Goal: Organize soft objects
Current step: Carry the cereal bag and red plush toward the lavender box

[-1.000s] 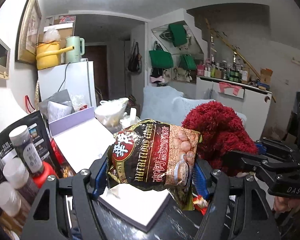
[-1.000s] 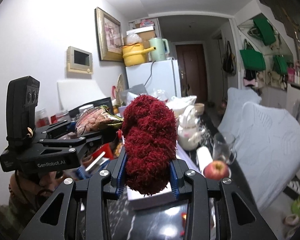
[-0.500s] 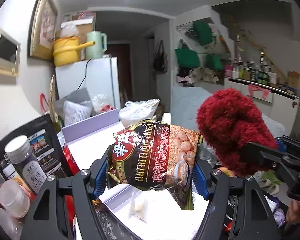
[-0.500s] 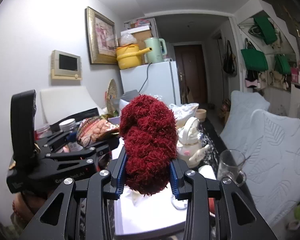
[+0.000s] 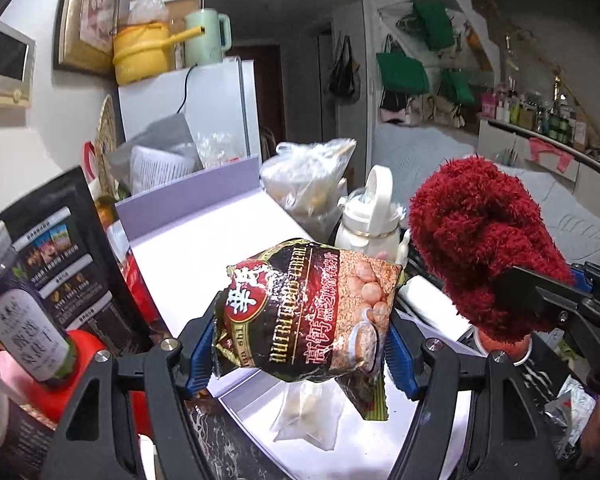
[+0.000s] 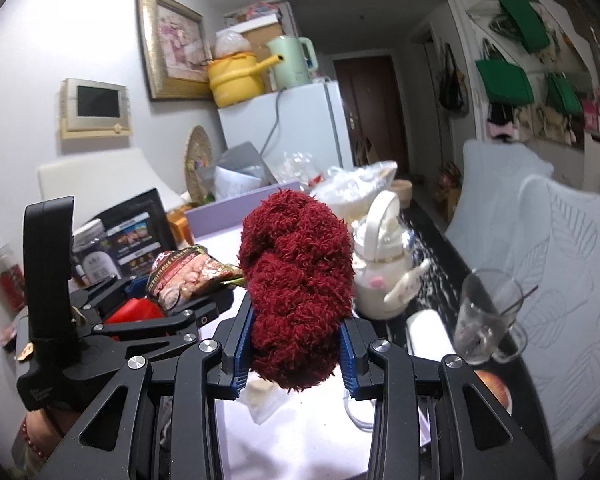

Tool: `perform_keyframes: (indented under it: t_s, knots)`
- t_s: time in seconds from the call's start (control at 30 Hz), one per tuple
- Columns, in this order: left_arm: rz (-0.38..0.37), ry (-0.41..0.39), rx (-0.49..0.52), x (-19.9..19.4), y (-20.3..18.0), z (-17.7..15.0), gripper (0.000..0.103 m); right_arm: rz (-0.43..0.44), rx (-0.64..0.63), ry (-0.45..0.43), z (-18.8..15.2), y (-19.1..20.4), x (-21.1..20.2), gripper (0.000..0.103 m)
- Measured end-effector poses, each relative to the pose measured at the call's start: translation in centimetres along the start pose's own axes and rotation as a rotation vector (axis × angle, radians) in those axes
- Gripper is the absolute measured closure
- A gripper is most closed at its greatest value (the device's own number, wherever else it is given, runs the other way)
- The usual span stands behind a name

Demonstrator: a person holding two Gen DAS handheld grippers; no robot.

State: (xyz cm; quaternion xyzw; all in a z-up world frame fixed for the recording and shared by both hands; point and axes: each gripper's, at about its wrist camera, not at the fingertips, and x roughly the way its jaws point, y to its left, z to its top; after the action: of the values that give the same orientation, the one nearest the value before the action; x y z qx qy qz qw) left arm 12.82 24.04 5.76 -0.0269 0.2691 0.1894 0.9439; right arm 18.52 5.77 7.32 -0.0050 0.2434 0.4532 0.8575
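My left gripper (image 5: 300, 356) is shut on a dark snack bag (image 5: 312, 312) printed with red and gold lettering, held above a white box with a lilac rim (image 5: 188, 194). A small clear packet (image 5: 308, 416) lies in the box under the bag. My right gripper (image 6: 296, 354) is shut on a fluffy dark red yarn ball (image 6: 296, 280), just right of the left gripper (image 6: 180, 304) and its snack bag (image 6: 184, 276). In the left wrist view the yarn ball (image 5: 476, 248) and right gripper (image 5: 548, 300) hang over the box's right side.
Jars (image 5: 24, 308) and a black pouch (image 5: 64, 256) crowd the left of the box. A white teapot (image 6: 384, 268), a plastic bag (image 5: 308, 184), a glass mug (image 6: 488, 320) and an apple (image 6: 496, 392) stand on the dark counter to the right. A white fridge (image 6: 292, 124) is behind.
Both grippers have moved forward and down over the white box with their loads still held. The box, teapot and jars now look closer and larger.
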Motion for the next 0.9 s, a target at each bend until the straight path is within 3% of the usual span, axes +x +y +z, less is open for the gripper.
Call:
perform_keyframes:
  t_s: [0.5, 0.9]
  knots:
    - [0.033, 0.208, 0.034, 7.2, 0.1, -2.4, 0.033, -0.094, 0.016, 0.145, -2.6, -0.9, 5.8, 0.068]
    - [-0.025, 0.369, 0.096, 10.1, -1.7, -4.5, 0.033, -0.123, 0.031, 0.259, -4.9, -2.2, 7.5, 0.068]
